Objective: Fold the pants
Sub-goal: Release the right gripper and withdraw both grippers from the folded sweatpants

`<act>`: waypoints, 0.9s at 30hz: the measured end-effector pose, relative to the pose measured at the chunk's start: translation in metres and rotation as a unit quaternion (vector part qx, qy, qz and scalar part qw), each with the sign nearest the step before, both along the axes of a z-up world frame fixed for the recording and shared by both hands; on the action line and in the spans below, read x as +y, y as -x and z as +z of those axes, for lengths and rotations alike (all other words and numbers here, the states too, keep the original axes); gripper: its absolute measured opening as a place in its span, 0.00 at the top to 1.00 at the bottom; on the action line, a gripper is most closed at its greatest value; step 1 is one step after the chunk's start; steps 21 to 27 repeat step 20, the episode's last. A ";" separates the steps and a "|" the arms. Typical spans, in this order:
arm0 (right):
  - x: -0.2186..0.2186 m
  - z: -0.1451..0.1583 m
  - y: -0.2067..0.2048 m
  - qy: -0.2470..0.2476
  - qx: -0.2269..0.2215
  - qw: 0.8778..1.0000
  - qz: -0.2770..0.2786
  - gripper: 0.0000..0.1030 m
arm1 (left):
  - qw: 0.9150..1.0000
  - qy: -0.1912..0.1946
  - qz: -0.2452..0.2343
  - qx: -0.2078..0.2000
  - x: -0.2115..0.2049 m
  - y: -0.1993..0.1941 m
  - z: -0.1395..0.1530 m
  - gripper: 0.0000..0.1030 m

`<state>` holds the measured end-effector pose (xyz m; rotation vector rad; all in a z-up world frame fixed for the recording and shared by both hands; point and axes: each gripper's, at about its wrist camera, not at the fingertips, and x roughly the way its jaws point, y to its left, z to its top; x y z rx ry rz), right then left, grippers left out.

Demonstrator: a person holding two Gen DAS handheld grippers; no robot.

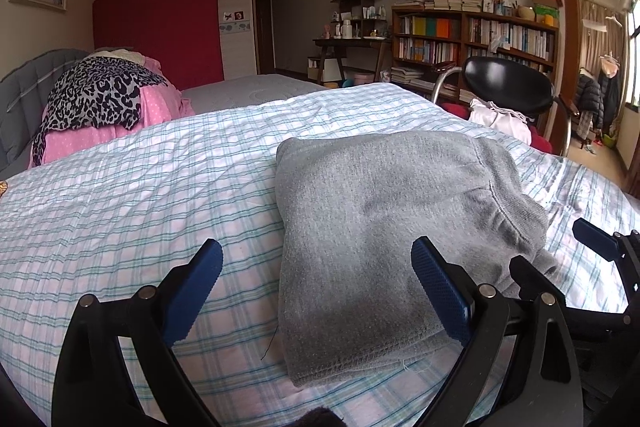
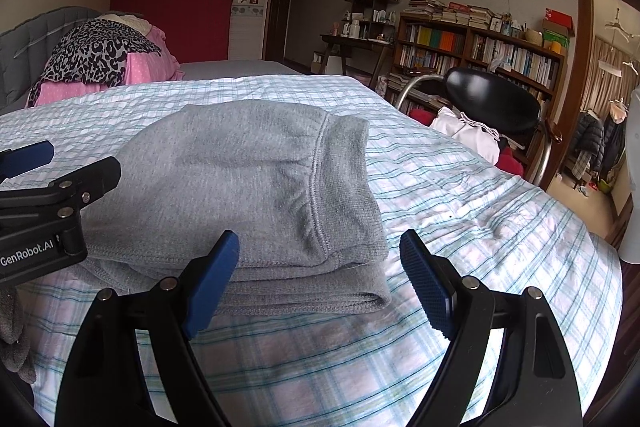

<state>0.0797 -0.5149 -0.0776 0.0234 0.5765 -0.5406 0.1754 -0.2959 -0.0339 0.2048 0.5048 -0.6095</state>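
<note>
Grey pants (image 1: 384,235) lie folded into a compact stack on the plaid bed sheet (image 1: 140,195), with the waistband on the right side. My left gripper (image 1: 318,263) hovers open over the stack's near left edge, its right finger above the cloth and its left finger over the sheet. From the right wrist view the same pants (image 2: 248,187) show their layered near edge. My right gripper (image 2: 320,259) is open just in front of the near right corner, holding nothing. The left gripper (image 2: 40,163) appears at that view's left edge.
Pink and leopard-print bedding (image 1: 100,103) is piled at the bed's far left by a grey headboard. A black chair (image 1: 508,87) with white cloth stands at the bed's right side. Bookshelves (image 1: 472,35) and a desk line the far wall. The plaid sheet (image 2: 460,207) spreads right of the pants.
</note>
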 end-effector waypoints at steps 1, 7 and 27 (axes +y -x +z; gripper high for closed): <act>0.000 0.000 0.000 0.000 0.000 1.000 0.000 0.19 | 1.000 0.001 -0.004 0.000 0.000 0.001 0.000 0.08; 0.000 0.000 0.000 0.000 0.000 1.000 0.000 0.19 | 1.000 0.001 -0.007 -0.002 -0.002 0.002 -0.001 0.08; -0.002 -0.001 0.000 -0.005 0.003 1.000 -0.001 0.19 | 1.000 -0.007 0.007 0.018 -0.002 -0.007 -0.005 0.08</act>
